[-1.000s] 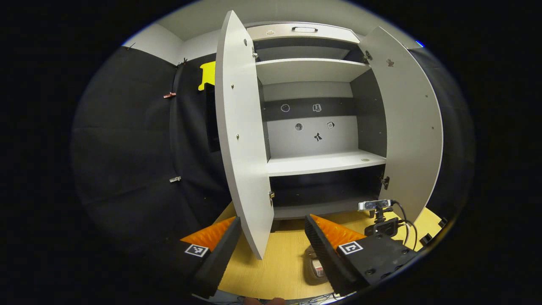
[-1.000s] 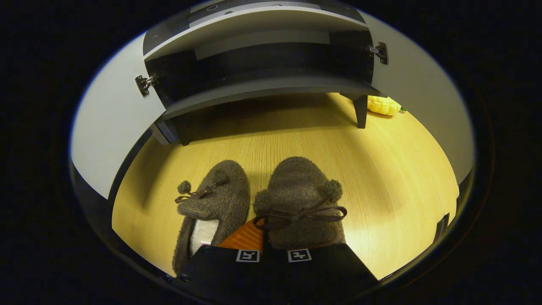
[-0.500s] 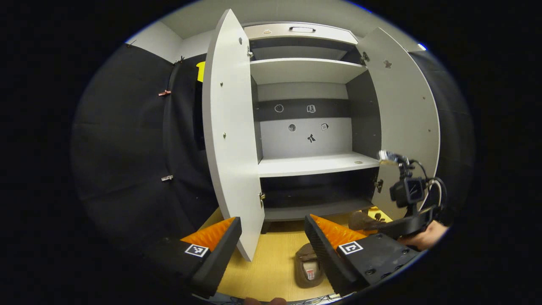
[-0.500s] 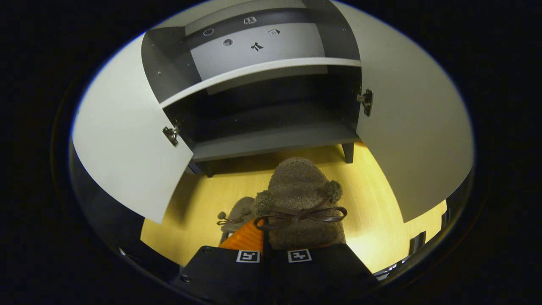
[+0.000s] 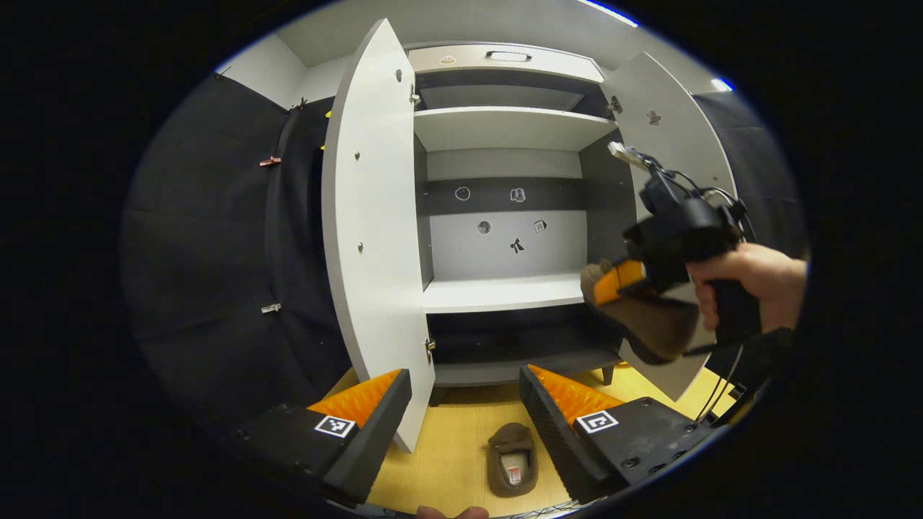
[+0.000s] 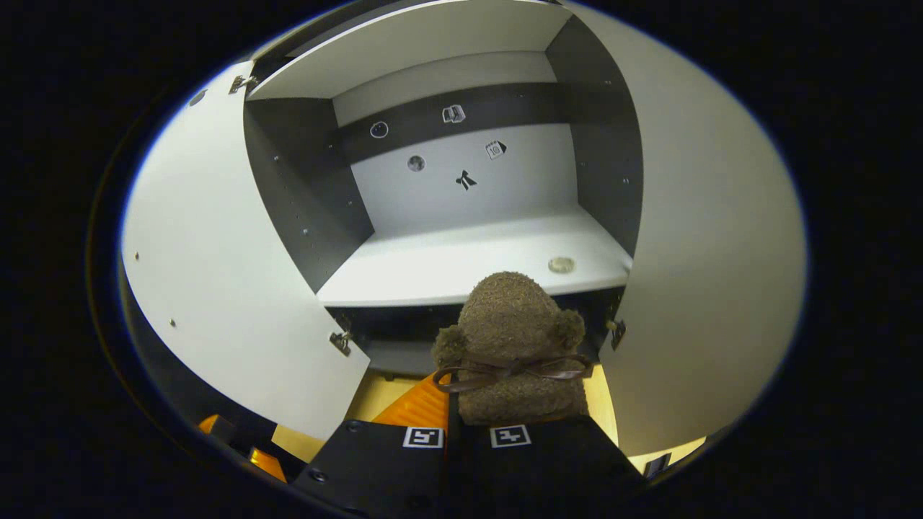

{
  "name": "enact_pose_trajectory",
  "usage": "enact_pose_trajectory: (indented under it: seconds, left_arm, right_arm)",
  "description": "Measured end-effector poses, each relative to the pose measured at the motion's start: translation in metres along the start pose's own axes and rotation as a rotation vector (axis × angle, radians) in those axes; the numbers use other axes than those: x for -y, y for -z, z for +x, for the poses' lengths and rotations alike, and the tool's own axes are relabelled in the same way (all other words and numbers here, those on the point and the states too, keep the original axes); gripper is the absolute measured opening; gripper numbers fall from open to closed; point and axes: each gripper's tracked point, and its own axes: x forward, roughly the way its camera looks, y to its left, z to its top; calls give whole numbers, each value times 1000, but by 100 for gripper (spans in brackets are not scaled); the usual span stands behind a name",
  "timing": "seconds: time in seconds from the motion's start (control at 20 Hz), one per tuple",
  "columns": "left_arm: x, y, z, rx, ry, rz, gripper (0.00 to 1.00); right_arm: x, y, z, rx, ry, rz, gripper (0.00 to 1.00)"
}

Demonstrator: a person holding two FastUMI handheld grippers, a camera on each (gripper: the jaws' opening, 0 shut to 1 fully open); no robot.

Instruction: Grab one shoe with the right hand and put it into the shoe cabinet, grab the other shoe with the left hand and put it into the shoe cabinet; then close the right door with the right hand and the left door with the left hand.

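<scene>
A brown fuzzy slipper (image 6: 513,324) with a bow and pompoms is pinched at its heel by my right gripper (image 6: 451,400), which is shut on it. It hangs in the air in front of the shoe cabinet's white middle shelf (image 6: 461,263). In the left gripper view, a hand holds that right gripper (image 5: 613,282) with the slipper (image 5: 652,328) beside the open right door (image 5: 667,122). The other slipper (image 5: 512,458) lies on the wooden floor, toe towards the cabinet. My left gripper (image 5: 465,404) hovers open above it with nothing between its fingers.
Both cabinet doors stand wide open, the left door (image 5: 368,238) reaching out towards me and the right door (image 6: 710,267) on the other side. A small round disc (image 6: 561,264) lies on the middle shelf. Below it is a dark bottom compartment (image 5: 512,335).
My right gripper has lifted its slipper off the floor, from beside the other one up to the level of the middle shelf. The left gripper has stayed open and has hardly moved.
</scene>
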Motion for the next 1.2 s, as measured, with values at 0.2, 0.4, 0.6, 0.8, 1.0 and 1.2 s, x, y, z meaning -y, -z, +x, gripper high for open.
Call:
enact_pose_trajectory:
  seconds: [0.2, 0.4, 0.6, 0.8, 1.0, 1.2]
  left_arm:
    - [1, -3, 4, 0, -1, -1, 95]
    - [3, -2, 7, -6, -2, -8, 95]
    - [-3, -2, 14, -12, -22, 6, 96]
    - [-11, 8, 18, -34, -53, -5, 95]
    - [-17, 25, 19, -72, -81, -21, 96]
    - [-19, 36, 18, -110, -99, -20, 96]
  right_arm:
    - [4, -63, 39, 61, 10, 11, 9]
    - [14, -105, 92, 101, 23, 34, 9]
    - [29, -129, 148, 123, 46, 74, 9]
    - [43, -146, 188, 153, 75, 97, 9]
    - [56, -148, 221, 149, 112, 108, 8]
    - [61, -139, 239, 126, 128, 102, 2]
